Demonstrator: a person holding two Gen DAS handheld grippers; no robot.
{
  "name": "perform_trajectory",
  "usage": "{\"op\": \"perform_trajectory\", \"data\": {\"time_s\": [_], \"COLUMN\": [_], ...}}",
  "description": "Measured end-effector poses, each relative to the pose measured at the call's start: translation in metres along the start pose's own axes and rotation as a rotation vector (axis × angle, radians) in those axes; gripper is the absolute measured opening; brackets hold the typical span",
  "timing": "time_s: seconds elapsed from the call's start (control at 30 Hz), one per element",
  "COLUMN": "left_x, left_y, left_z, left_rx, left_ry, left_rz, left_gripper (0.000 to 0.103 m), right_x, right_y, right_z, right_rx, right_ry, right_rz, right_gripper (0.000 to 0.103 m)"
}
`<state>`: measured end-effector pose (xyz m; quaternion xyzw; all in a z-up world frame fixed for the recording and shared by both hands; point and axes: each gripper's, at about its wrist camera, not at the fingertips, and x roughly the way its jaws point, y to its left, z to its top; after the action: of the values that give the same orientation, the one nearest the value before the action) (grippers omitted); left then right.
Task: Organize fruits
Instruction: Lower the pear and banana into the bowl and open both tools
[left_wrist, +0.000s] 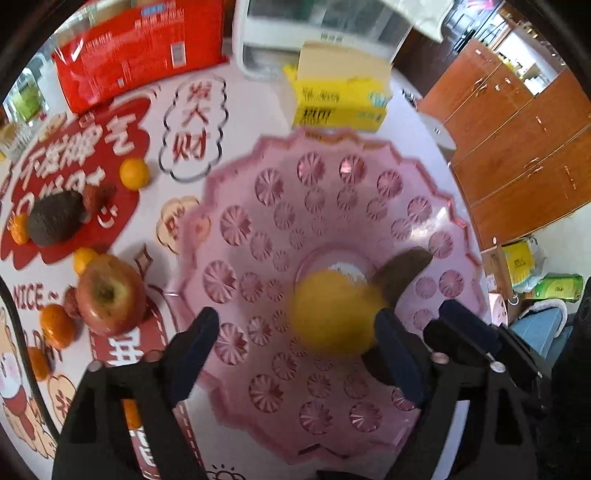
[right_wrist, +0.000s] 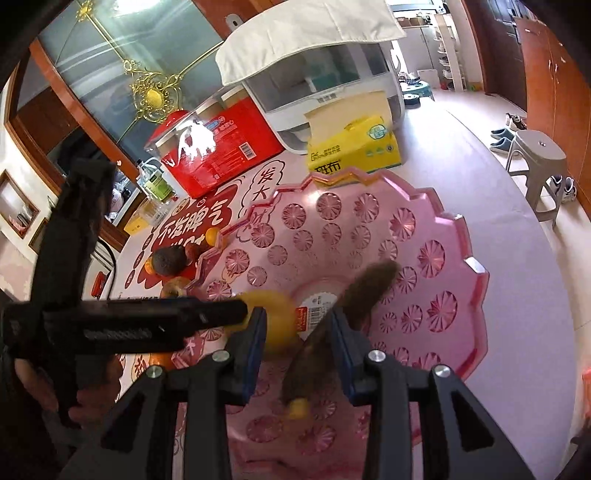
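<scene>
A pink scalloped plastic fruit plate (left_wrist: 332, 192) (right_wrist: 424, 236) sits on the printed tablecloth. A yellow lemon (left_wrist: 332, 314) (right_wrist: 273, 321), blurred, lies near its centre beside a brown banana (left_wrist: 402, 269) (right_wrist: 365, 291). My left gripper (left_wrist: 295, 343) is open, its fingers either side of the lemon without touching it. My right gripper (right_wrist: 299, 332) is open just above the banana, which lies between its fingers. On the cloth to the left are an apple (left_wrist: 110, 295), a dark avocado (left_wrist: 55, 218), small oranges (left_wrist: 135, 173) and lychees (left_wrist: 98, 194).
A red carton (left_wrist: 140, 48) (right_wrist: 221, 147), a yellow tissue box (left_wrist: 340, 99) (right_wrist: 354, 147) and a white appliance (left_wrist: 317, 29) (right_wrist: 325, 85) stand at the table's far side. Wooden cabinets (left_wrist: 524, 147) are to the right. A grey stool (right_wrist: 539, 162) stands on the floor.
</scene>
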<state>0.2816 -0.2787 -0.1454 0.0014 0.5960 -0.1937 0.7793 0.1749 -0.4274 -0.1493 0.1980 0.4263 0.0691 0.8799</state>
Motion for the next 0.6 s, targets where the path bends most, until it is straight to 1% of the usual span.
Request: {"op": "perform_trajectory", "data": {"time_s": [0.23, 0.33, 0.5, 0.6], "left_x": [-0.022, -0.034, -0.052, -0.063], "left_y": [0.011, 0.016, 0.026, 0.037], "left_z": [-0.013, -0.028, -0.057, -0.074], "left_rx": [-0.044, -0.056, -0.065, -0.096], "left_ry": [-0.032, -0.042, -0.051, -0.055], "left_rz": [-0.027, -0.027, -0.013, -0.016], "left_gripper": [0.086, 0.086, 0.086, 0.086], "right_x": [-0.011, -0.017, -0.028, -0.032], "right_y": [0.015, 0.022, 0.035, 0.048], "right_z": [-0.008, -0.017, -0.039, -0.053], "right_rx": [-0.022, -0.022, 0.001, -0.007], "right_ry": [0.006, 0.019, 0.039, 0.053], "right_rz": [-0.042, -0.058, -0.039, -0.023], "right_gripper": [0.036, 0.036, 0.036, 0.039]}}
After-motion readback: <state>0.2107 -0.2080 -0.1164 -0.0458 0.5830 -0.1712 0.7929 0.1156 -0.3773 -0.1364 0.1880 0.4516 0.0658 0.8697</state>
